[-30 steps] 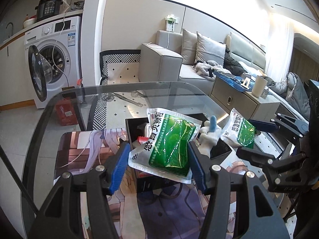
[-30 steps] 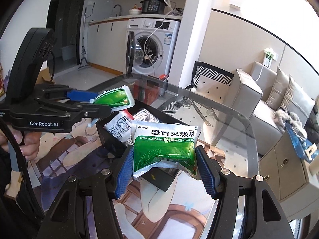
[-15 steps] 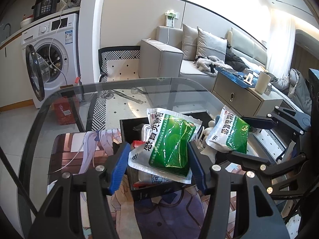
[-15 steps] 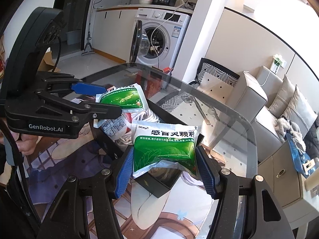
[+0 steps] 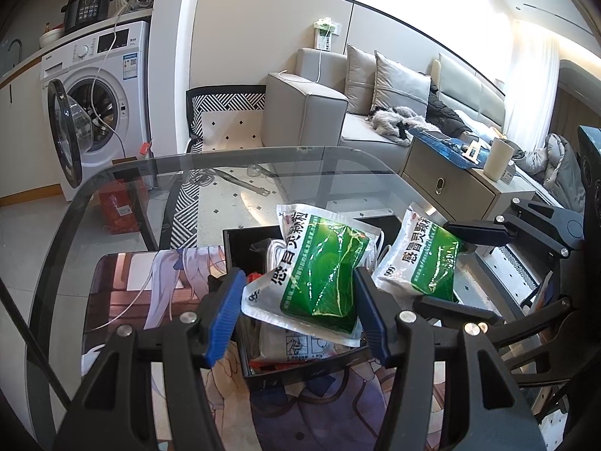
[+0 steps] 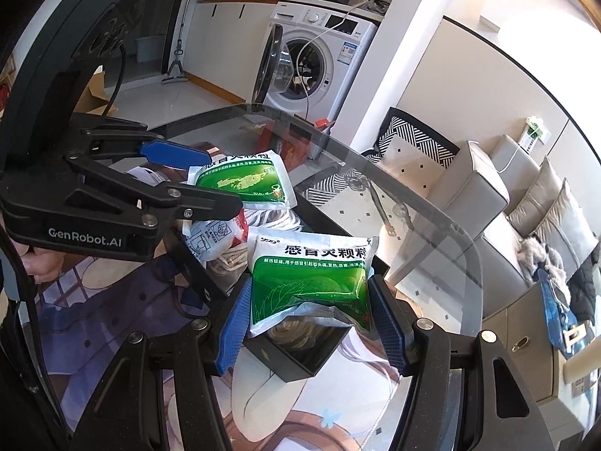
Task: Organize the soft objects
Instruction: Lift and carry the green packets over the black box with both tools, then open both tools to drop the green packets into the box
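Left claw (image 5: 296, 312) clamping green-and-white sachet (image 5: 319, 278) between blue pads, holding it above black box (image 5: 240, 240) on glass desk (image 5: 112, 203). Right claw (image 6: 310, 323) gripping second green sachet (image 6: 311, 278) same way, hanging over box's near corner. Box containing white packets and coiled rope (image 6: 229, 257). Printed mat (image 6: 112, 312) lying under box.
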Demonstrator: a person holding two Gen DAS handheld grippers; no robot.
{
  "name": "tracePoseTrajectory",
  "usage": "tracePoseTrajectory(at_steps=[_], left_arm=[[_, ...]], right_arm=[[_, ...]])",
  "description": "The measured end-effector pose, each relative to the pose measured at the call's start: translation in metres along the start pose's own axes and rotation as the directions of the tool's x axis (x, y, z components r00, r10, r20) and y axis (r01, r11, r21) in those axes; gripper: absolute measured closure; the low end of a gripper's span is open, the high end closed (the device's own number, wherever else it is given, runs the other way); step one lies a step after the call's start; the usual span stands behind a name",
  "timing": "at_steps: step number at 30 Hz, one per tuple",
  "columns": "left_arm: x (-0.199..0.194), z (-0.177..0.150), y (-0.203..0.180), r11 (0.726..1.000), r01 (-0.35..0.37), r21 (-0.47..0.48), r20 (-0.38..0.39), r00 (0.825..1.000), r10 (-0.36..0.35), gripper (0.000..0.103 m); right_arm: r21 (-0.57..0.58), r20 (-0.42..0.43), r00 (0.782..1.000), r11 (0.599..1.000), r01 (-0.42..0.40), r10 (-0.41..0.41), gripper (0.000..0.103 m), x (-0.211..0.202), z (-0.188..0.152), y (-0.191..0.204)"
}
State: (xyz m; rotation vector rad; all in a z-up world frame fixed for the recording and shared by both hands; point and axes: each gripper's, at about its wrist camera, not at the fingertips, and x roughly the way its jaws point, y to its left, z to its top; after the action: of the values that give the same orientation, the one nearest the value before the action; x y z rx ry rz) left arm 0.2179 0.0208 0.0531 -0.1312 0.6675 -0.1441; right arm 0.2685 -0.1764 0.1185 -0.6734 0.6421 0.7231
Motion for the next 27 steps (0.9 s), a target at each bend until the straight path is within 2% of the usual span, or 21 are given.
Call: tracePoseTrajectory(at_steps=[12,27], left_arm=[[0.010,0.001,0.004,1.000,-0.005,-0.001,-0.014,1.000,0.005,0.045],[0.015,0.000,0.003,1.000,-0.010,0.006,-0.023,1.000,0.010,0.045]], right_arm=[[-0.050,-0.037,0.999,0.999,-0.016,0.014,0.041,0.025,0.008,0.001],[-0.027,-0.048,0.997,0.998,-0.063,0.062,0.040,0.047,0.008,-0.009]])
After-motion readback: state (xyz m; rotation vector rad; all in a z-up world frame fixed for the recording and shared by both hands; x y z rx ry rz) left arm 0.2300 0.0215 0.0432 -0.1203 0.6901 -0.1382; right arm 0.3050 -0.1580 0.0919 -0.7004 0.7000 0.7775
